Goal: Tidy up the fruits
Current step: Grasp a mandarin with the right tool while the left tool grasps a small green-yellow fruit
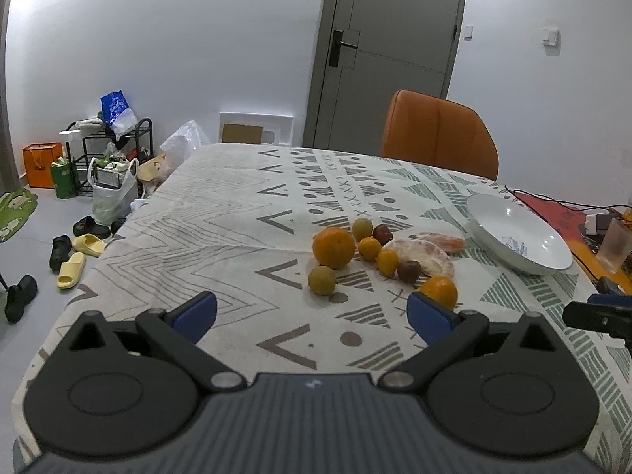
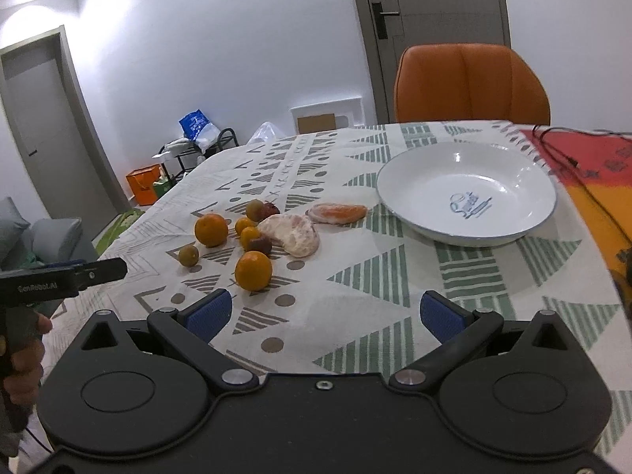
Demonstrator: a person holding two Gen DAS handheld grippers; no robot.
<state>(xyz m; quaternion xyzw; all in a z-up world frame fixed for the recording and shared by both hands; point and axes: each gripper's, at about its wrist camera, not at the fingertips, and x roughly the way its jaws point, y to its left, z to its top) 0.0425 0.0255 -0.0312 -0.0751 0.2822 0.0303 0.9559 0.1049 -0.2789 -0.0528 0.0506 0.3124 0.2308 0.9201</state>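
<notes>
Both grippers hover above the near edge of the tabletop [image 2: 355, 276], and nothing is held yet. The left gripper [image 1: 312, 314] has its fingers spread wide and empty; the right gripper [image 2: 324, 314] is the same, fingers spread with only cloth between them.

The fruits [image 2: 252, 233] lie in a loose cluster on the patterned cloth, left of the empty white bowl [image 2: 466, 193] and apart from it. The nearest orange [image 2: 253, 270] sits alone at the front. Behind it, the small round ones crowd against the peeled citrus [image 2: 294, 235], some touching.

The likely trouble is rolling. These fruits are round and the cloth is smooth, so a finger that nudges one on the way in could send it off toward the table's left edge, which is close to the cluster. Reaching into the packed middle first risks knocking neighbours apart. The peeled citrus looks soft and could tear or squash under a firm pinch. The bowl is shallow, so a fruit dropped from height may bounce or roll out. The two grippers are also close together and could collide if both go for the cluster.
</notes>
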